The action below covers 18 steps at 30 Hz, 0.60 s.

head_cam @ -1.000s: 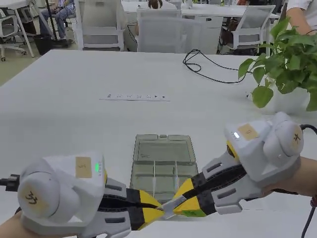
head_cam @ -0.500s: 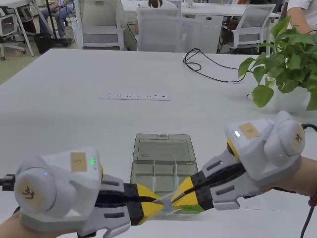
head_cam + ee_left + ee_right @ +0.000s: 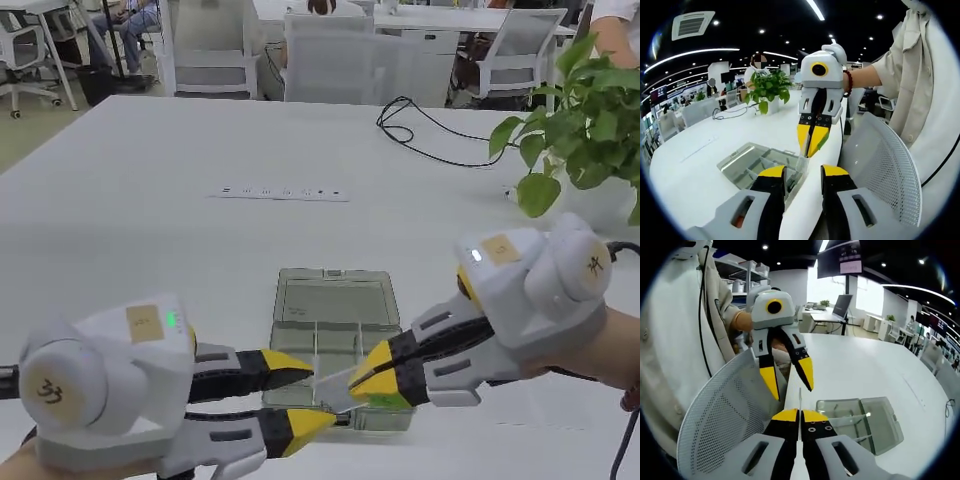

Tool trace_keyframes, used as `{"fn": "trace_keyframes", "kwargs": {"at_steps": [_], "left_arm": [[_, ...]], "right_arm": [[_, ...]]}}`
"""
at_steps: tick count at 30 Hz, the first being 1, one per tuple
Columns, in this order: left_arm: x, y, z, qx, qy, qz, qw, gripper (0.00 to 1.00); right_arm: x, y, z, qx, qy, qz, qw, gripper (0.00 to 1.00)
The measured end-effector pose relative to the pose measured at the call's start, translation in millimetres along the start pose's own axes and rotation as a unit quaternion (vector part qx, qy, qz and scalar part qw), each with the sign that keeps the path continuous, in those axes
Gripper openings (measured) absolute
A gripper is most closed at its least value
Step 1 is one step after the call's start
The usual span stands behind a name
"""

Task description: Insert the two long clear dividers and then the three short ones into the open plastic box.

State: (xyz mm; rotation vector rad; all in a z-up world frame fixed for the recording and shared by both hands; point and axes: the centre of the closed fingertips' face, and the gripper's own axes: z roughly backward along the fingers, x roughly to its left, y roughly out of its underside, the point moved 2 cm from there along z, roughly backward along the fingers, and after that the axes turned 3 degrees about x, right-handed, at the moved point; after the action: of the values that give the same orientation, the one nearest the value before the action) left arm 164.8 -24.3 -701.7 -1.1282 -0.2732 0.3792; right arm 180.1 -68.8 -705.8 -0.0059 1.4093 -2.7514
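Thin clear plastic divider [image 3: 800,399] gripped by closed right claw [image 3: 360,378] above 6 o'clock edge of open grey-green plastic box [image 3: 336,300] on white counter [image 3: 150,230]. Left claw [image 3: 312,395] spread open beside divider, at box's 7 o'clock.

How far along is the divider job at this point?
Done: the box lies open and some dividers already stand in it, forming compartments; I cannot count how many. In hand: the right hand-held gripper is shut on a clear divider near the box's front edge, and the left hand-held gripper is open beside it. Left: seating that piece and any others not yet in.
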Motion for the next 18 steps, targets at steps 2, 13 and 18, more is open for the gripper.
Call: {"fn": "trace_keyframes", "kwargs": {"at_steps": [2, 13, 18], "left_arm": [[2.1, 0.5, 0.8, -0.003, -0.009, 0.006, 0.9999, 0.29], [16.5, 2.9, 5.6, -0.020, -0.053, 0.042, 0.9975, 0.46], [19.0, 3.9, 6.7, -0.022, -0.062, 0.048, 0.9967, 0.54]], "right_arm": [[-3.9, 0.5, -0.4, 0.001, 0.008, 0.000, 1.0000, 0.02], [-28.9, 1.0, -1.2, 0.001, 0.064, -0.012, 0.9979, 0.02], [-38.4, 1.8, -3.8, 0.004, 0.082, -0.010, 0.9966, 0.02]]}}
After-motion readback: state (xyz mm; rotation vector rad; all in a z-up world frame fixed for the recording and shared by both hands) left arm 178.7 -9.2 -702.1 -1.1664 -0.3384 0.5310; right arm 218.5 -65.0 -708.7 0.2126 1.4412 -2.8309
